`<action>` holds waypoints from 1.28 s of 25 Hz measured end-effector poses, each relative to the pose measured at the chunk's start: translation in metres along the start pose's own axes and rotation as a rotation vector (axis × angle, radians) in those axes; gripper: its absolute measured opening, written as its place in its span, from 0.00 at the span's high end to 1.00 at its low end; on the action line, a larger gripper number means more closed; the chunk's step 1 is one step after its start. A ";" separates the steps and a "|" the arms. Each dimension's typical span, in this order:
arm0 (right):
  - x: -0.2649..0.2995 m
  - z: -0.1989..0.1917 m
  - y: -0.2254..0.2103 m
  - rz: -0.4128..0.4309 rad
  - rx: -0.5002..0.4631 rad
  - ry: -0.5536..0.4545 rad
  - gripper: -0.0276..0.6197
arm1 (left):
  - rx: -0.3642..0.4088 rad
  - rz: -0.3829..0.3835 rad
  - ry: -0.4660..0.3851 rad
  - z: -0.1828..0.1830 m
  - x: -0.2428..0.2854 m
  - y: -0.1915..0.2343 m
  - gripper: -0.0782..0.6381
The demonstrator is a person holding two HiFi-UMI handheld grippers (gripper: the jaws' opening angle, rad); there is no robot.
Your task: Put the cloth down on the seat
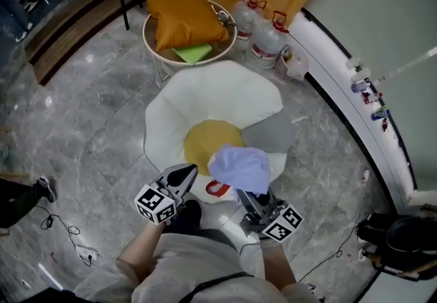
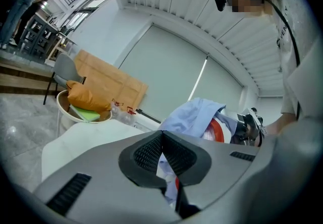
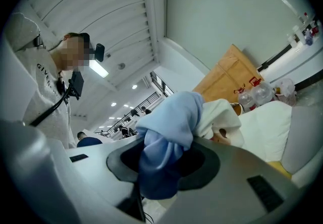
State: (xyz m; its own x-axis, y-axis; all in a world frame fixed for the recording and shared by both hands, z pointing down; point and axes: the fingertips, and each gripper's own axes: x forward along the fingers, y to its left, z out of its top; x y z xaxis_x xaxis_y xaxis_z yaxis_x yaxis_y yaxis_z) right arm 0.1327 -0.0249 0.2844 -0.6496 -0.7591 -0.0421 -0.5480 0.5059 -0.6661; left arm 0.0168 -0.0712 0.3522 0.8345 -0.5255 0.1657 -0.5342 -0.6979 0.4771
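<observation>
Head view: right gripper (image 1: 248, 194) clamps the bunched cloth (image 1: 239, 166) above the seat (image 1: 205, 93) ahead, not yet released; left gripper (image 1: 186, 172) closed, empty.

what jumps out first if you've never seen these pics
A pale blue cloth, bunched and pinched by the left gripper and right gripper, is held over a white egg-shaped seat with a yellow centre. Behind it, an orange cushion lies on a round chair.
</observation>
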 end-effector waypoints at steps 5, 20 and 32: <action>0.031 -0.003 -0.029 0.005 0.005 0.031 0.72 | -0.020 0.036 0.013 -0.006 0.007 0.036 0.87; 0.105 -0.067 -0.157 0.042 0.055 0.109 0.72 | -0.097 0.177 -0.034 -0.069 0.046 0.142 0.87; 0.117 -0.133 -0.247 -0.013 0.108 0.160 0.72 | -0.121 0.175 -0.011 -0.117 0.098 0.182 0.87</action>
State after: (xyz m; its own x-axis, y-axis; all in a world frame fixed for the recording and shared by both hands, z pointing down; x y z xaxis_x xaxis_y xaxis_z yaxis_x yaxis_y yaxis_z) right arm 0.1213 -0.1842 0.5429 -0.7231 -0.6861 0.0799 -0.5025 0.4432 -0.7423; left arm 0.0173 -0.1931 0.5561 0.7285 -0.6392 0.2464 -0.6503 -0.5321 0.5423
